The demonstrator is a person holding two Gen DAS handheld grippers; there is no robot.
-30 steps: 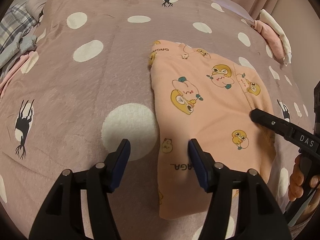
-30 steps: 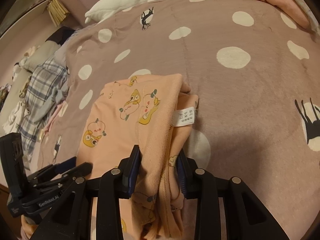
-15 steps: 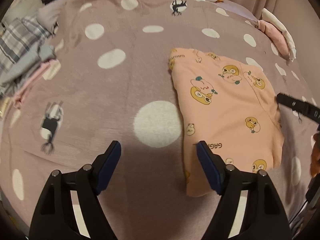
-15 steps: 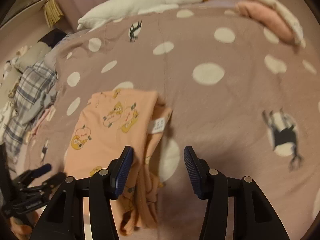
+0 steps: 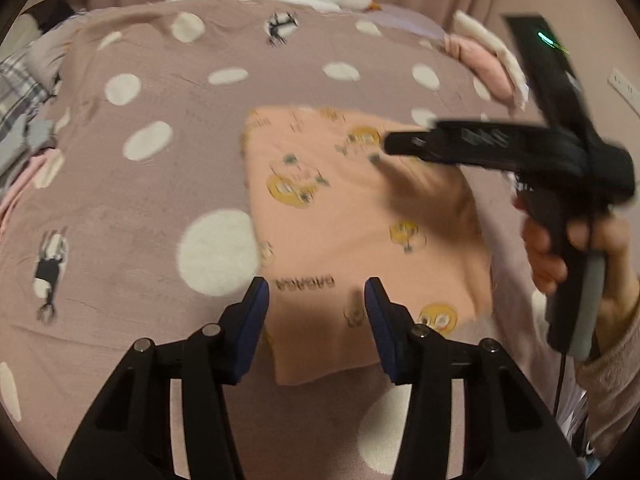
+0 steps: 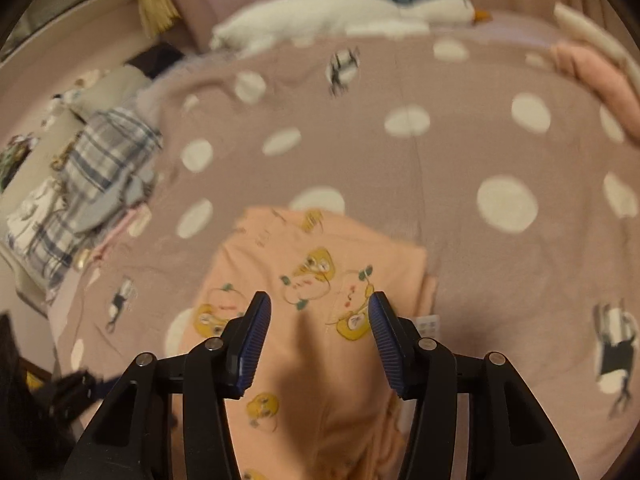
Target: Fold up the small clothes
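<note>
Both tongs gape wide, my left gripper (image 5: 316, 312) and right gripper (image 6: 316, 320), holding nothing. Below them lies the peach garment (image 5: 360, 216), folded flat. I should press it smooth (gently) without dragging it.

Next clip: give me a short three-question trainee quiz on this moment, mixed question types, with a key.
1. True or false: the right gripper is clamped on the folded peach cartoon-print cotton garment.
2. Multiple choice: the garment lies on A) a wooden floor, B) the mauve blanket with white polka dots, C) a chair.
3. Fill in: the left gripper has its jaws ____.

Key: 1 false, its jaws are apart above the cloth; 2 B; 3 open.
</note>
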